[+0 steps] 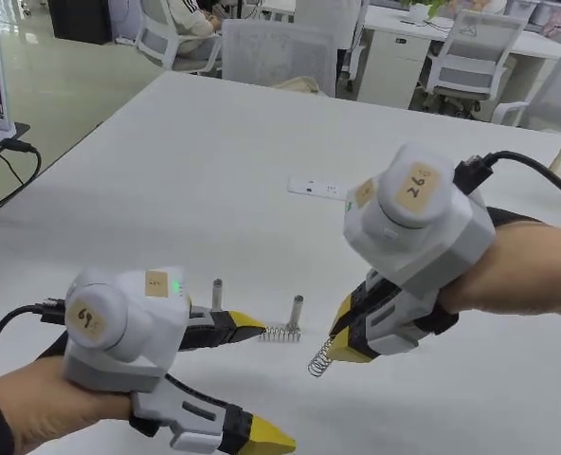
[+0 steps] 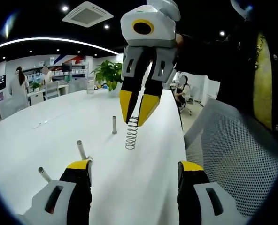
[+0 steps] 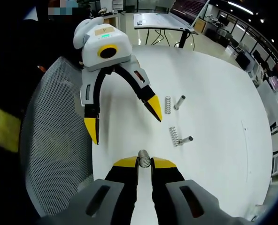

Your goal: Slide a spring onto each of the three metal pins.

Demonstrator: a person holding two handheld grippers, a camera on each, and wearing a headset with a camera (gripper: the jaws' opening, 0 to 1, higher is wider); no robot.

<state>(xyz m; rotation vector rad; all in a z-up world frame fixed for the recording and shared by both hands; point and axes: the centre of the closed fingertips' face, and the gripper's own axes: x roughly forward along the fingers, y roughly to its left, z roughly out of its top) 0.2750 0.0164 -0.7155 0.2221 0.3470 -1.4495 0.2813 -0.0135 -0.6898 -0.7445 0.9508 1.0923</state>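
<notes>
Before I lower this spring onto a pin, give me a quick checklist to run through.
1. Grip on the spring: ok. The right gripper has its jaws shut on the top of the held spring, which hangs below them.
2. Spring lined up over a pin: not ok. It hangs tilted, off to one side of the nearest pin.
3. Pin top bare: ok. A loose spring lies on the table beside it.
4. Left gripper free to help: ok. Its jaws are open and hold nothing.
5. Other pins present: ok. The second pin and third pin show in the left gripper view.
</notes>
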